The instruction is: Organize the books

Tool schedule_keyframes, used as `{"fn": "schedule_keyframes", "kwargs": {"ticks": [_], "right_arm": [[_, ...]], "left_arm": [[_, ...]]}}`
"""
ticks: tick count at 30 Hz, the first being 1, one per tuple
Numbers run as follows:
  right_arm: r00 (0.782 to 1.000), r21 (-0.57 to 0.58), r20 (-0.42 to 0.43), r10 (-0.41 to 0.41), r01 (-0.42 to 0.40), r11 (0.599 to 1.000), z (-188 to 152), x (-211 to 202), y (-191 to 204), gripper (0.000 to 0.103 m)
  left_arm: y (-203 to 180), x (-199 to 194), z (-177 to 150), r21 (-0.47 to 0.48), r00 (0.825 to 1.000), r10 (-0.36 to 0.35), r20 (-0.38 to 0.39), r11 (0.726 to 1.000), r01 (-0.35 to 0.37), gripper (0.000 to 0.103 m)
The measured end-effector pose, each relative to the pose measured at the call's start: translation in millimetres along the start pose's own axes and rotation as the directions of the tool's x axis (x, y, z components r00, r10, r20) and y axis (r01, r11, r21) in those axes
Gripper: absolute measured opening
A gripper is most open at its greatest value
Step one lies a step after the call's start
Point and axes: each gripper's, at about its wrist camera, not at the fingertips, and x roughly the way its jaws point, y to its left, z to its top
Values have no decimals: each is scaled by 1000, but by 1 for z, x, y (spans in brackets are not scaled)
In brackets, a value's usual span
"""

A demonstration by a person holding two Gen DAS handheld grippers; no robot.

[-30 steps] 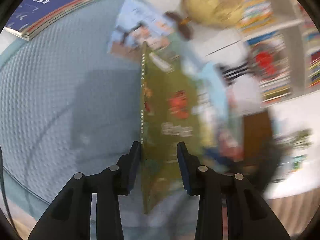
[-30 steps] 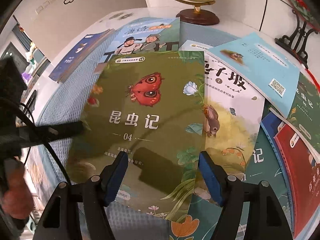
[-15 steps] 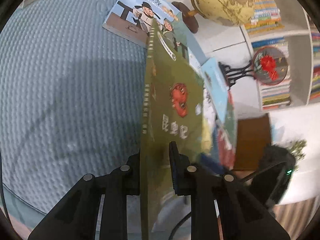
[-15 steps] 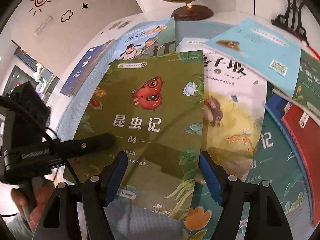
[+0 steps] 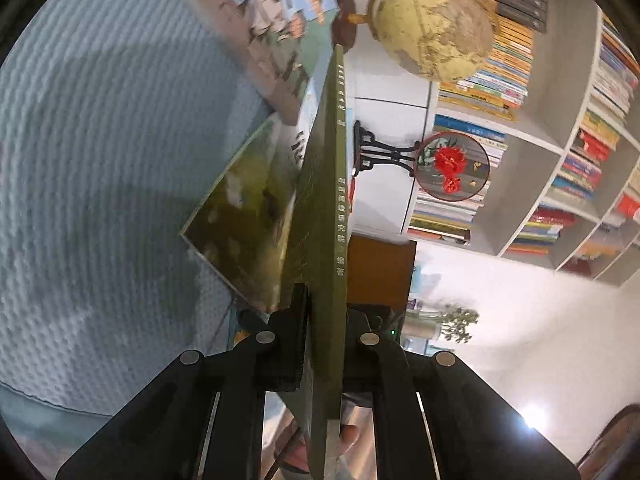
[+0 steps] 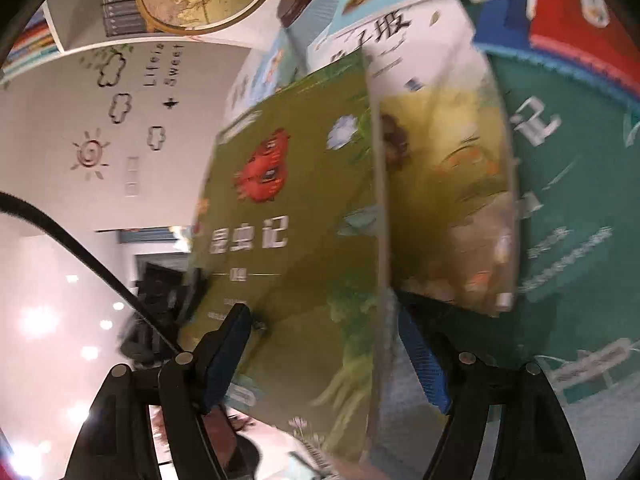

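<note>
A white shelf unit [image 5: 532, 152] packed with books backs the work surface, which carries a pale blue textured mat [image 5: 100, 168], a globe [image 5: 432, 26] and several books lying flat, among them a yellow-covered book [image 6: 444, 208]. The green book [image 5: 324, 240] is lifted off the mat and stands on edge, spine toward the left wrist camera, clamped between the fingers of the left gripper [image 5: 320, 344]; the right gripper [image 6: 324, 356] is spread wide beside its cover, grasping nothing. Step in hand: carrying the picked book; the next move probably calls for keeping it upright and setting it down in its place.
</note>
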Motion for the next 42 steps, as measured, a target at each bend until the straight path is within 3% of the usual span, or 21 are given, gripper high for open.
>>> {"fn": "schedule_keyframes", "kwargs": {"ticks": [3, 6, 8, 9, 11, 13, 15, 18, 21, 25, 33, 40, 42], "right_arm": [[1000, -34, 12, -7, 8, 999, -6, 6, 10, 57], [994, -124, 27, -106, 108, 986, -13, 11, 26, 37], [979, -210, 66, -193, 203, 956, -21, 14, 44, 35], [959, -283, 99, -265, 283, 917, -28, 19, 61, 35], [927, -369, 140, -349, 376, 850, -37, 29, 82, 35], [901, -439, 178, -396, 433, 788, -48, 40, 104, 35], [891, -469, 206, -404, 452, 758, -56, 48, 123, 34], [897, -473, 232, -377, 443, 762, -58, 51, 142, 34], [892, -494, 272, -362, 452, 743, -56, 63, 171, 34], [898, -540, 286, -333, 439, 718, -47, 105, 213, 34], [914, -592, 248, -322, 406, 696, 7, 233, 271, 35], [900, -577, 239, -363, 433, 693, 46, 303, 280, 35], [894, -563, 244, -375, 445, 696, 53, 309, 277, 35]], "left_arm": [[9, -3, 1, -38, 1000, 19, -4, 999, -19, 7], [5, -9, 3, 23, 989, 148, 18, 989, -148, 7], [-5, -9, 1, 91, 973, 229, 28, 969, -230, 7], [-15, -8, -2, 147, 958, 285, 38, 946, -288, 7], [-38, -4, -9, 275, 914, 399, 75, 873, -404, 7], [-57, 0, -13, 367, 882, 460, 108, 806, -465, 7], [-76, -4, -16, 444, 855, 495, 154, 739, -507, 7], [-90, -20, -10, 493, 845, 504, 177, 698, -520, 7], [-100, -49, 3, 510, 860, 476, 182, 703, -496, 8], [-112, -105, 35, 509, 865, 444, 233, 702, -498, 8], [-108, -188, 130, 462, 808, 471, 355, 663, -590, 9], [-83, -212, 203, 446, 794, 501, 346, 657, -608, 11], [-78, -213, 213, 451, 799, 500, 334, 660, -601, 11]]}}
